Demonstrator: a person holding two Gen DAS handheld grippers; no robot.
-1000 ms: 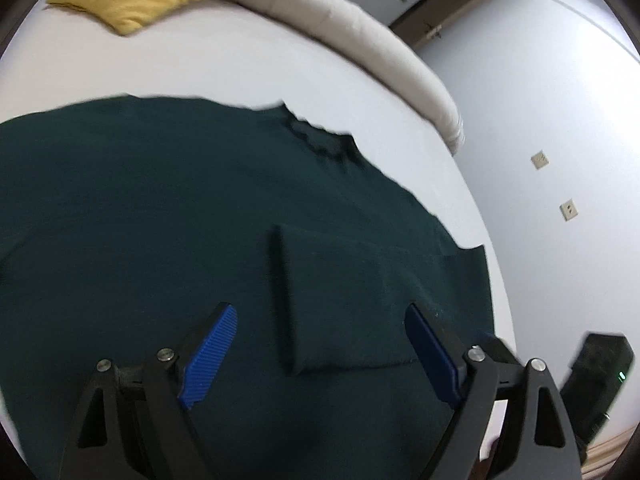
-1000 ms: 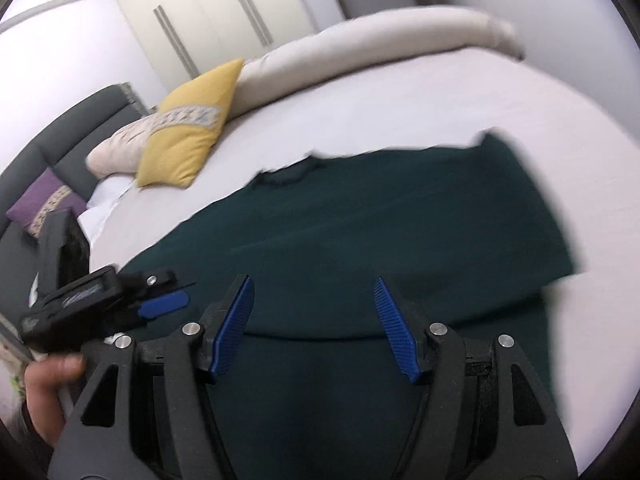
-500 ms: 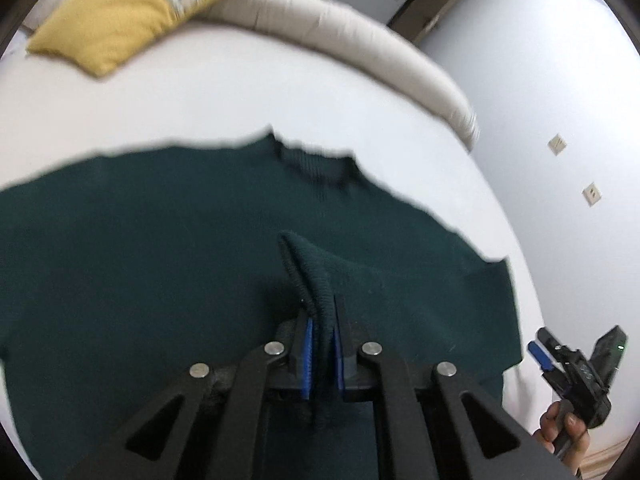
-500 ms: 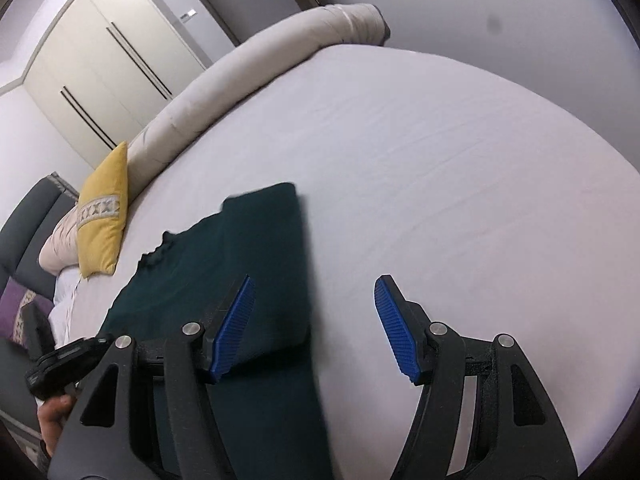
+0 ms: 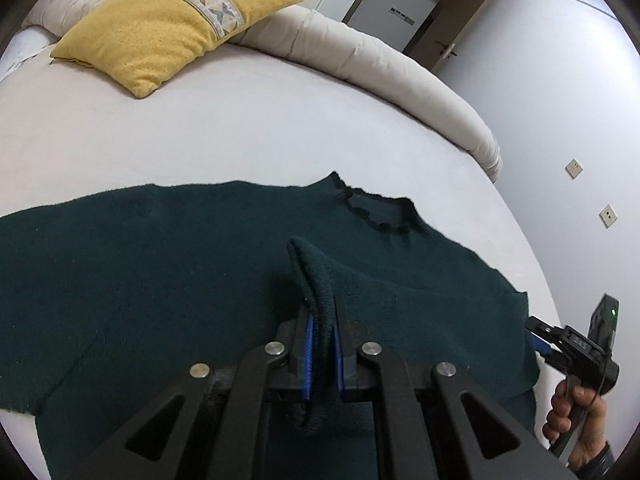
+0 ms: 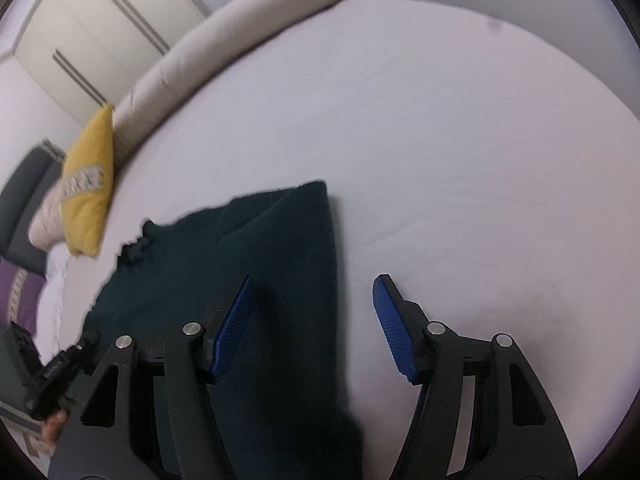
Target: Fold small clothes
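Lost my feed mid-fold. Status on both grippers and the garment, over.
Left gripper shut on dark green knit sweater cuff. Right gripper closing, pads straddling sweater's edge, not gripping. White bed sheet bare ahead.

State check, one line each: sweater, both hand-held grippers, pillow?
Dark green sweater: spread flat on bed, one fold pinched up.
Left hand-held gripper: shut on sweater fold.
Right hand-held gripper: jaws closing, astride sweater edge, not gripping.
Yellow pillow: lying on bed.
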